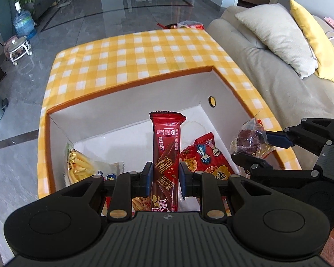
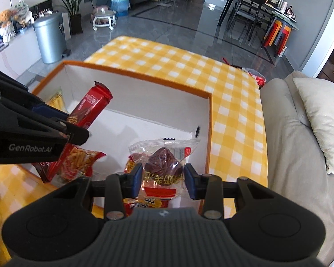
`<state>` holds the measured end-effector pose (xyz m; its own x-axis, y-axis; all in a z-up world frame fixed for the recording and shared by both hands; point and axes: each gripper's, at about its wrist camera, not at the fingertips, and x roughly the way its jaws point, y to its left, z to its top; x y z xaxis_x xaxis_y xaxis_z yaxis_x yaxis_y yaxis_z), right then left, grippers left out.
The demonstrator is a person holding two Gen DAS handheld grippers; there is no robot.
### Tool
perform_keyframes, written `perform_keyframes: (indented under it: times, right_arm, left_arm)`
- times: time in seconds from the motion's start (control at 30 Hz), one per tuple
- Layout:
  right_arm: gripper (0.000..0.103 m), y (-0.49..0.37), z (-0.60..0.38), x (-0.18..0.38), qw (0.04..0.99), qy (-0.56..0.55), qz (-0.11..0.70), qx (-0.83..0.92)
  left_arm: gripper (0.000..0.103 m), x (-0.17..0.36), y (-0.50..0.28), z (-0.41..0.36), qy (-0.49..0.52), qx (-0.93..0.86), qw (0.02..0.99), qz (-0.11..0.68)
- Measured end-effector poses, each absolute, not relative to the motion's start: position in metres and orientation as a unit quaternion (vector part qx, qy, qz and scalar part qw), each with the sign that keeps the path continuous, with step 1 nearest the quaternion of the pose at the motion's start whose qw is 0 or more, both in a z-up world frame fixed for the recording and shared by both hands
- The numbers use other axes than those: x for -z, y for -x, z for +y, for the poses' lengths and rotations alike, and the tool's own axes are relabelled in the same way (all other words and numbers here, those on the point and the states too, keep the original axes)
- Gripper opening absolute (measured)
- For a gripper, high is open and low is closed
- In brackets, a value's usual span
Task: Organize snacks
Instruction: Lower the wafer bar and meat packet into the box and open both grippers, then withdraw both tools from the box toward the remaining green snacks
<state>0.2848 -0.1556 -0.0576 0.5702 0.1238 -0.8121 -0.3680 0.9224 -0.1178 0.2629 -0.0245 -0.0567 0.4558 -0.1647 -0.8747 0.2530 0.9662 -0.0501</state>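
Observation:
My left gripper (image 1: 164, 179) is shut on a long red chocolate wafer bar (image 1: 166, 153) and holds it upright over the orange-rimmed white box (image 1: 131, 102). My right gripper (image 2: 163, 179) is shut on a clear packet with a dark red date (image 2: 162, 162), above the box's right side. It also shows in the left wrist view (image 1: 249, 140). In the box lie a yellow fries packet (image 1: 82, 166) and a red snack bag (image 1: 202, 155). The wafer bar also shows in the right wrist view (image 2: 89, 111).
The box stands on a yellow checked tablecloth (image 1: 133, 55). More snack bags (image 1: 187, 25) lie at the table's far end. A beige sofa with cushions (image 1: 278, 35) runs along the right. A grey bin (image 2: 50, 40) stands on the floor to the left.

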Motion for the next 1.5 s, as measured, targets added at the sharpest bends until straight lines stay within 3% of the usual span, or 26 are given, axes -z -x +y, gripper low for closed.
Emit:
perform_keyframes:
  times: [0.8,0.93,1.2,1.5]
  right_arm:
    - [0.038,-0.311,-0.13,0.111,0.83,0.237,0.486,-0.139]
    - [0.039,-0.309,-0.13,0.109,0.832,0.235,0.483,-0.142]
    - [0.06,-0.299,-0.14,0.083,0.847,0.209,0.463,-0.156]
    - [0.08,-0.27,-0.163,0.031,0.895,0.12,0.405,-0.145]
  left_arm:
    - [0.027,0.111,-0.302,-0.022,-0.036,0.099,0.816,0.569]
    - [0.037,0.106,-0.299,-0.022,-0.042,0.092,0.82,0.563]
    - [0.069,0.083,-0.281,-0.018,-0.046,0.089,0.84,0.533]
    - [0.084,0.041,-0.244,-0.012,-0.037,0.079,0.884,0.459]
